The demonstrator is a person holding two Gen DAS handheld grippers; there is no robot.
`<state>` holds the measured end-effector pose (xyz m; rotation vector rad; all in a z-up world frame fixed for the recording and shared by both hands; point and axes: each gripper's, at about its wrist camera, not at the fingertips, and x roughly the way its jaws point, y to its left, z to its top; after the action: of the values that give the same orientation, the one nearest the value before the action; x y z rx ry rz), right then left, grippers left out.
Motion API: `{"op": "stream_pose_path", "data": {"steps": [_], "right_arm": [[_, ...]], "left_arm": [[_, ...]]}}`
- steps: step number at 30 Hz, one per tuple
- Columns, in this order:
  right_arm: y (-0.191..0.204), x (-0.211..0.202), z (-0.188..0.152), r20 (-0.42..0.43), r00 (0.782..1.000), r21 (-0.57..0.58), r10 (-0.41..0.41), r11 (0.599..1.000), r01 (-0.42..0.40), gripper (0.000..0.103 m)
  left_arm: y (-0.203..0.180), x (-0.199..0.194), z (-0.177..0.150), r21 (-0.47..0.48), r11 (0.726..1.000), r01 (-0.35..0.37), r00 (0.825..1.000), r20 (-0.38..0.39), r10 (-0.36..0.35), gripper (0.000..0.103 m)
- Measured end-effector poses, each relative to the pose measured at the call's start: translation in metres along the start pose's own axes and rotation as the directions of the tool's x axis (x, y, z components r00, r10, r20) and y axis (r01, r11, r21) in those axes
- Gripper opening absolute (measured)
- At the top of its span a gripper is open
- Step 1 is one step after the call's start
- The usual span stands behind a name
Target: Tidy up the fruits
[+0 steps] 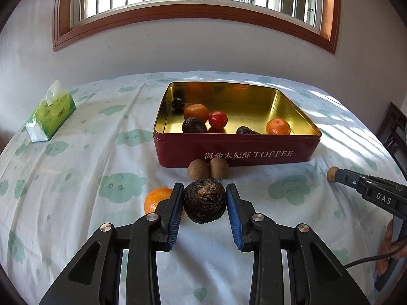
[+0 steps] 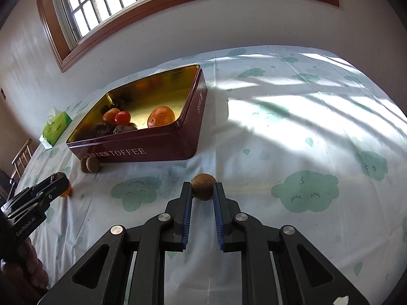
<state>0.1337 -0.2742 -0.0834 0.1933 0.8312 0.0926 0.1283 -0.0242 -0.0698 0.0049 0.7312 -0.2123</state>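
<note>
A red toffee tin (image 1: 236, 153) stands open on the table and holds oranges, a red tomato (image 1: 218, 119) and dark wrinkled fruits. My left gripper (image 1: 205, 193) is closed around a dark wrinkled fruit (image 1: 205, 200), both pads touching it, low over the cloth. An orange (image 1: 155, 199) lies just left of it. Two small brown fruits (image 1: 208, 169) lie against the tin's front wall. My right gripper (image 2: 202, 190) is shut on a small brown round fruit (image 2: 202, 186); it also shows in the left wrist view (image 1: 333, 174). The tin (image 2: 142, 150) lies to its upper left.
A green tissue pack (image 1: 51, 113) lies at the far left of the table. The cloth has a green cloud print. A dark chair (image 1: 394, 132) stands at the right edge, and a wooden chair (image 2: 21, 157) at the left. A wall with a window is behind.
</note>
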Motion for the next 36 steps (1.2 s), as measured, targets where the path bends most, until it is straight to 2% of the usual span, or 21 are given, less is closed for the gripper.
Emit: {"op": "stream_pose_path", "data": {"steps": [8,12,16,17,21,32,36], "right_arm": [[-0.003,0.010,0.004,-0.016,1.000,0.007,-0.008,1.000,0.008,0.023],[-0.003,0.018,0.009,-0.031,0.999,0.003,-0.009,1.000,0.009,0.036],[-0.003,0.022,0.013,-0.036,0.999,-0.003,-0.012,1.000,0.011,0.033],[-0.002,0.023,0.013,-0.041,0.999,-0.007,-0.010,1.000,0.010,0.023],[0.002,0.025,0.017,-0.046,0.999,-0.040,-0.022,0.999,0.020,0.023],[0.002,0.037,0.028,-0.048,0.999,-0.042,-0.017,0.999,0.015,0.023],[0.003,0.023,0.021,-0.027,1.000,-0.040,-0.006,0.999,0.005,0.022]], "left_arm": [[0.000,-0.001,-0.004,-0.017,0.999,0.048,0.999,0.012,-0.048,0.035],[0.000,0.000,-0.004,-0.019,0.998,0.053,0.999,0.009,-0.053,0.035],[-0.001,0.000,-0.004,-0.016,0.998,0.055,0.998,0.007,-0.055,0.035],[-0.002,0.000,-0.004,-0.016,0.998,0.055,0.998,0.007,-0.055,0.035],[-0.002,0.000,-0.004,-0.022,0.998,0.059,0.998,0.008,-0.059,0.035],[0.000,0.000,-0.004,-0.031,0.997,0.066,0.998,0.010,-0.066,0.035],[0.001,0.000,-0.004,-0.036,0.997,0.064,0.998,0.014,-0.064,0.035]]}}
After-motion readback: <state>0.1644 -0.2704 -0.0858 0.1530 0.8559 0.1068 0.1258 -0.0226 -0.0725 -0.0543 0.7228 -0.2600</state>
